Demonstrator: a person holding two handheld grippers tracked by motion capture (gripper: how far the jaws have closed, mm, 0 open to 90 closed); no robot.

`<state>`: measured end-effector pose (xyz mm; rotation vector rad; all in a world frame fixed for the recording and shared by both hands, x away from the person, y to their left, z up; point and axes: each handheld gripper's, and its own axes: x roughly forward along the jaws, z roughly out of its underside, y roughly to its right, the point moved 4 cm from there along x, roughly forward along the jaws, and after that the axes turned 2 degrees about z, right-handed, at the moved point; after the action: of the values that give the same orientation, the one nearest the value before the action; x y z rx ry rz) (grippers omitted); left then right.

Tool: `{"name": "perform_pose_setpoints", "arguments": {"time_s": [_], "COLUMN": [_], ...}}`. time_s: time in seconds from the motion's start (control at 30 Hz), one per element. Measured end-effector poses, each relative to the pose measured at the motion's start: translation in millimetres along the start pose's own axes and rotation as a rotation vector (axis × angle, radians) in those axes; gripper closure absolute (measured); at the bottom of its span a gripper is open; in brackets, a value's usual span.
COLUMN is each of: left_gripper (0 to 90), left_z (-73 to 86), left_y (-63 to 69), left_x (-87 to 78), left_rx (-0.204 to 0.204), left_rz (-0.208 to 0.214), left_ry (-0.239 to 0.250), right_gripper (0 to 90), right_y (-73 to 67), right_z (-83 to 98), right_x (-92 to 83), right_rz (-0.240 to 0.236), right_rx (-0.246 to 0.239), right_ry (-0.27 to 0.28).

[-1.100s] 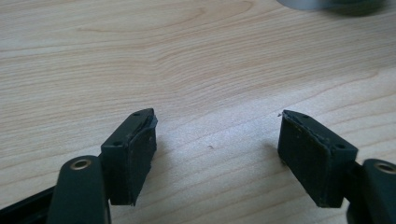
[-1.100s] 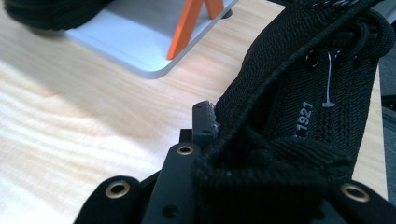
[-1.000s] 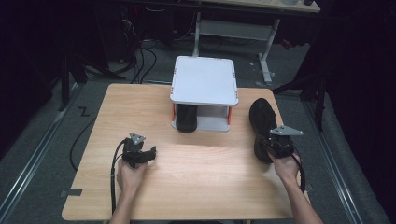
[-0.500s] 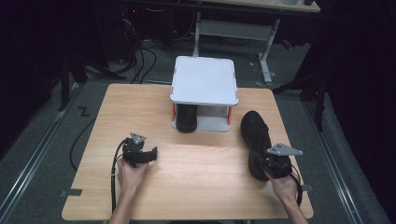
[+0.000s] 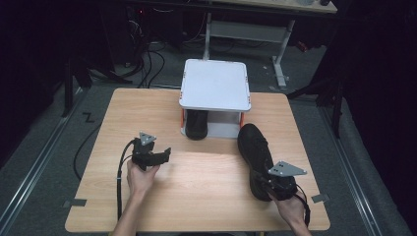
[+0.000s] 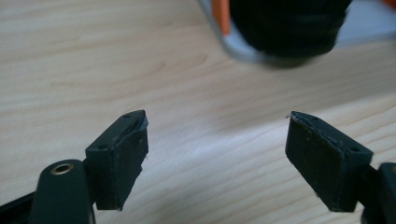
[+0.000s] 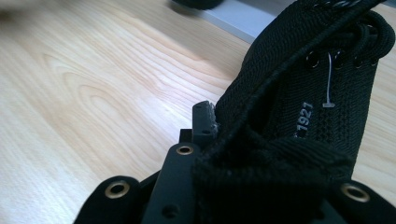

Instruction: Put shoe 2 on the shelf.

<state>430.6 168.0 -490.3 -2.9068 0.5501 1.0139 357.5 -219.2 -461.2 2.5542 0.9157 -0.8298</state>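
Two black shoes, two grippers, one white stand on one wooden table [image 5: 98, 118]. Shoe A [image 5: 255, 155] lies at 4 o'clock from the stand [image 5: 215, 84], toe toward the stand, heel toward the person. Shoe B [image 5: 196, 124] sits under the stand's top plate, its upper part hidden by the plate; in the left gripper view it is cut off at the top edge and blurred. The right gripper [image 5: 281, 184], at 5 o'clock on the table, is clamped on the heel collar of shoe A; in the right gripper view one jaw lies outside the knit collar, the other is hidden by the shoe. A printed number on the tongue is partly legible. The left gripper [image 5: 164, 153], at 8 o'clock from the stand, is held low over bare wood, jaws wide apart and holding nothing, pointing toward 3 o'clock. Both forearms enter from 6 o'clock.
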Motion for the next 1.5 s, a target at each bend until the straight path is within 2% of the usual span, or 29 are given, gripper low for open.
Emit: {"name": "perform_pose_setpoints", "arguments": {"time_s": [0.07,0.13,0.17,0.2,0.4,0.57,0.63,0.67,0.7,0.77,0.83,1.07,1.2,1.27,1.37,1.5], "left_gripper": [22.1,22.4,22.4,22.5,23.1,25.0,26.2,26.7,27.1,28.3,29.9,33.4,35.0,35.7,38.2,41.4], "left_z": [-12.1,-26.0,-41.4,-41.4,-94.1,-133.7,-152.5,-152.5,-161.3,-164.5,-170.0,-170.4,-169.9,-170.2,-171.1,-171.4], "left_y": [5.3,10.8,15.6,15.6,29.5,36.5,38.3,38.3,38.2,38.4,38.5,39.6,37.3,36.8,33.5,32.5], "left_x": [-3.3,-6.7,-10.6,-10.6,-19.1,-14.0,-4.0,-4.0,2.8,6.9,17.0,31.7,37.1,38.1,39.1,38.0], "left_rx": [0.006,0.009,0.010,0.010,0.038,0.052,0.025,0.025,0.015,0.016,0.012,0.015,-0.015,-0.013,-0.039,-0.032], "left_rz": [0.022,0.040,0.070,0.070,0.119,0.114,0.117,0.117,0.108,0.098,0.067,0.040,0.056,0.052,0.065,0.065], "left_ry": [0.018,0.046,0.067,0.067,0.112,0.127,0.124,0.124,0.119,0.109,0.092,0.061,0.053,0.056,0.050,0.044], "right_gripper": [86.0,86.0,86.0,86.0,86.0,85.9,85.9,85.9,85.9,85.9,85.8,85.7,85.6,85.5,85.4,85.2], "right_y": [-3.0,-10.0,-11.9,-11.9,-17.4,-22.6,-23.3,-23.3,-23.4,-22.4,-21.8,-20.5,-18.9,-17.6,-14.4,-10.6], "right_z": [-2.0,-8.4,-10.6,-10.6,-25.3,-40.4,-49.6,-49.6,-54.8,-59.4,-63.4,-74.6,-80.4,-82.8,-88.4,-95.7], "right_x": [0.8,4.5,6.6,6.6,24.2,38.3,47.1,47.1,53.2,59.9,66.6,87.9,99.9,106.6,123.1,138.0], "right_rz": [-0.007,-0.036,-0.039,-0.039,-0.077,-0.093,-0.084,-0.084,-0.072,-0.069,-0.062,-0.036,-0.014,-0.002,0.017,0.041], "right_rx": [-0.007,-0.025,-0.031,-0.031,-0.037,-0.050,-0.048,-0.048,-0.045,-0.041,-0.035,-0.027,-0.017,-0.010,-0.011,-0.001], "right_ry": [-0.001,0.000,0.001,0.001,0.000,0.004,0.006,0.006,0.001,-0.004,-0.013,-0.041,-0.051,-0.064,-0.083,-0.098]}}
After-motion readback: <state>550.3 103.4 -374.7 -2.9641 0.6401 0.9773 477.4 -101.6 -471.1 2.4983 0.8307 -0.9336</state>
